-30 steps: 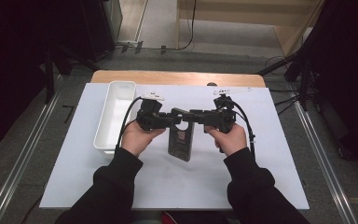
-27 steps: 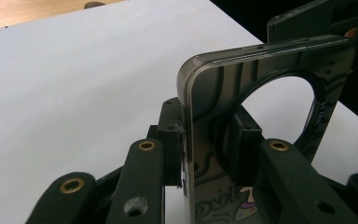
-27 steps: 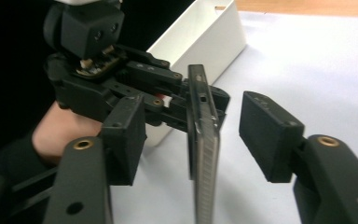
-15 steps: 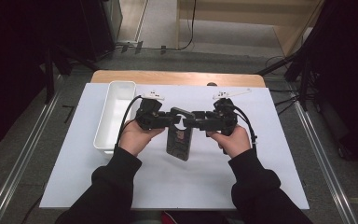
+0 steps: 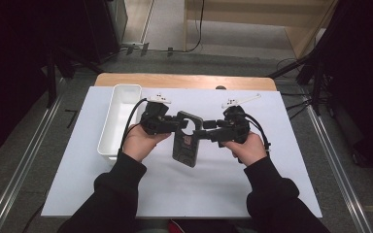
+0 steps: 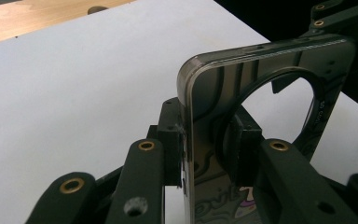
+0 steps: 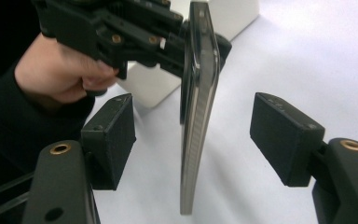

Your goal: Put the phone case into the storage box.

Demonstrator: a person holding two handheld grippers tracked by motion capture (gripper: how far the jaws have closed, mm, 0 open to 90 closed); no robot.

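A dark phone case (image 5: 185, 143) with a round cut-out and a printed design hangs upright above the white mat. My left gripper (image 5: 179, 121) is shut on its upper edge; in the left gripper view the pads (image 6: 170, 140) pinch the case (image 6: 214, 79) from both sides. My right gripper (image 5: 200, 132) comes in from the right. Its jaws have just been opening and stand one on each side of the case (image 7: 199, 70), with a gap to each pad (image 7: 114, 135). The left gripper (image 7: 186, 42) and its hand show beyond.
A white rectangular tray (image 5: 121, 97) lies at the left of the white mat (image 5: 272, 194). The wooden table edge (image 5: 184, 80) runs along the back. Metal rails flank the table on both sides.
The right gripper's jaws have spread away from the case. Both hands have kept their place, and the case stays in the left gripper.
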